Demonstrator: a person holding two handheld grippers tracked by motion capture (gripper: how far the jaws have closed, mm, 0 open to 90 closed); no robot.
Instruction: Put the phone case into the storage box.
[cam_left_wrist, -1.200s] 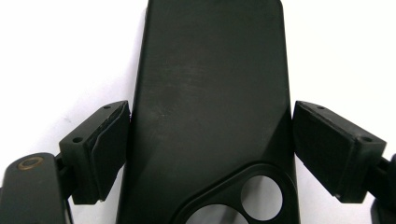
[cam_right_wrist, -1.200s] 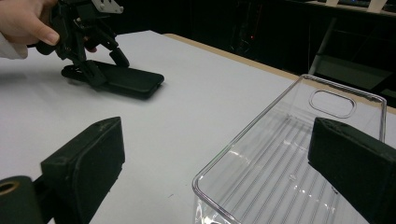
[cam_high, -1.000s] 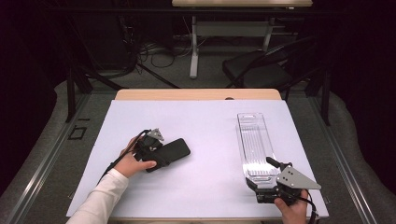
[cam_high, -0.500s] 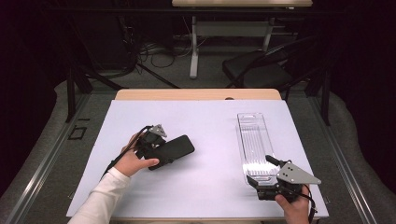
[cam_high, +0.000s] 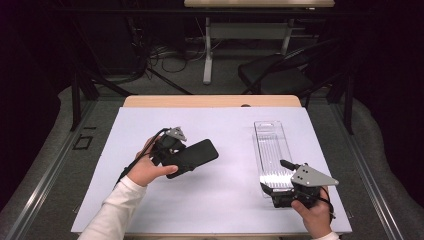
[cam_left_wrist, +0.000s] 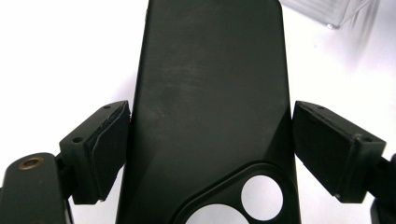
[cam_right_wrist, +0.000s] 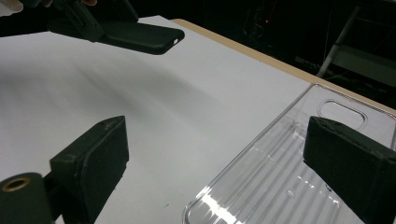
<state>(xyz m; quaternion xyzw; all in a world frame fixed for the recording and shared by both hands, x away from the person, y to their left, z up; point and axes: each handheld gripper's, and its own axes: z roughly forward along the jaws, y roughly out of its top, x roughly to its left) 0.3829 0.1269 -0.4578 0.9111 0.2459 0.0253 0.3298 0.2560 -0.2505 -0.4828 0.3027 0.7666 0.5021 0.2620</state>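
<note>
Lying here: one black phone case (cam_high: 192, 157), one clear tray (cam_high: 272, 150).

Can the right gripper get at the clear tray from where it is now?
Probably yes. The right gripper sits at the near end of the clear tray with its jaws open, and nothing lies between them. The left gripper holds the black phone case well off to the side.

Matt black case (cam_left_wrist: 210, 107), faintly scuffed; clear glossy ribbed plastic tray (cam_right_wrist: 289, 186); smooth white paper sheet (cam_high: 225, 200) on a wood table (cam_high: 210, 101).
</note>
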